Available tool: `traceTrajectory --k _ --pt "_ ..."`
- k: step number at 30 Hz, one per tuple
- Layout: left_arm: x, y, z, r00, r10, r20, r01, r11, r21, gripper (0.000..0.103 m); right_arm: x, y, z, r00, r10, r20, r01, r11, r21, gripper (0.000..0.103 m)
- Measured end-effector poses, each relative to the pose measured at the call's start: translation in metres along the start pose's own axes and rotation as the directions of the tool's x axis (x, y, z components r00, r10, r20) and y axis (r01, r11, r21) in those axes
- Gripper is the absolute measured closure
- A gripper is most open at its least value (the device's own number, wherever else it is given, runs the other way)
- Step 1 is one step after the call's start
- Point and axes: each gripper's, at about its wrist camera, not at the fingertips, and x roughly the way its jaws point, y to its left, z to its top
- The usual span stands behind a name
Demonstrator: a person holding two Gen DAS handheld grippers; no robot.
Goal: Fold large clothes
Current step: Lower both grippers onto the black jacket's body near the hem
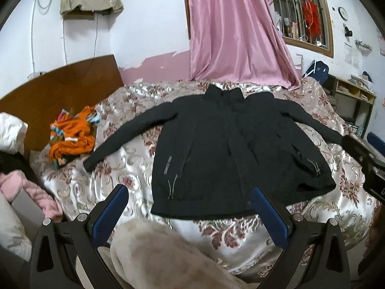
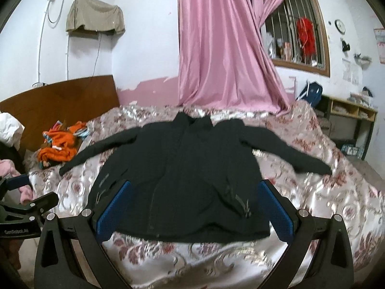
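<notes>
A black zip jacket (image 1: 211, 149) lies flat and face up on the floral bedspread (image 1: 101, 180), sleeves spread to both sides, collar toward the far wall. It also shows in the right wrist view (image 2: 182, 173). My left gripper (image 1: 190, 204) is open and empty, hovering near the jacket's hem. My right gripper (image 2: 196, 200) is open and empty above the lower part of the jacket. The right gripper's body shows at the right edge of the left wrist view (image 1: 365, 161).
An orange garment (image 1: 72, 137) lies crumpled near the wooden headboard (image 1: 60, 89). A pink garment (image 1: 36, 192) sits at the bed's left edge. A beige fuzzy item (image 1: 156, 252) lies at the near edge. A pink curtain (image 1: 235, 29) hangs behind the bed.
</notes>
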Motion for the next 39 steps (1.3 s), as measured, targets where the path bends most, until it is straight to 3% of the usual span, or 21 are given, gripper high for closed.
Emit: traceTrajectory --k 4,7,12,21,29,35,39 --pt "0.002 -0.005 0.019 1.0 -0.008 0.017 0.008 1.0 0.015 0.0 0.001 0.0 0.021 0.999 -0.035 0.029 0.036 0.999 -0.02 0.001" --pt "0.005 -0.008 0.034 1.0 -0.01 0.023 0.009 1.0 0.018 0.0 0.007 -0.002 0.037 0.992 -0.128 0.007 0.129 0.99 -0.053 0.001" --pt "0.009 -0.021 0.066 0.997 -0.011 0.071 0.006 0.997 0.071 0.0 0.007 -0.014 0.064 0.949 -0.316 0.022 0.317 0.944 -0.09 0.001" --pt "0.038 -0.067 0.125 0.995 -0.063 0.079 0.051 0.987 0.151 0.0 0.021 -0.061 0.097 0.918 -0.397 0.017 0.397 0.917 -0.035 0.001" --pt "0.118 -0.125 0.145 0.996 -0.08 -0.044 0.086 0.983 0.159 0.0 0.077 -0.119 0.096 0.882 -0.466 -0.074 0.467 0.884 -0.007 0.001" --pt "0.181 -0.168 0.149 0.988 -0.113 -0.102 0.13 0.977 0.17 0.0 0.128 -0.16 0.076 0.864 -0.477 -0.16 0.484 0.875 0.005 0.001" --pt "0.243 -0.195 0.15 0.976 -0.184 -0.113 0.199 0.97 0.139 0.0 0.164 -0.187 0.051 0.875 -0.44 -0.202 0.455 0.89 0.031 0.001"
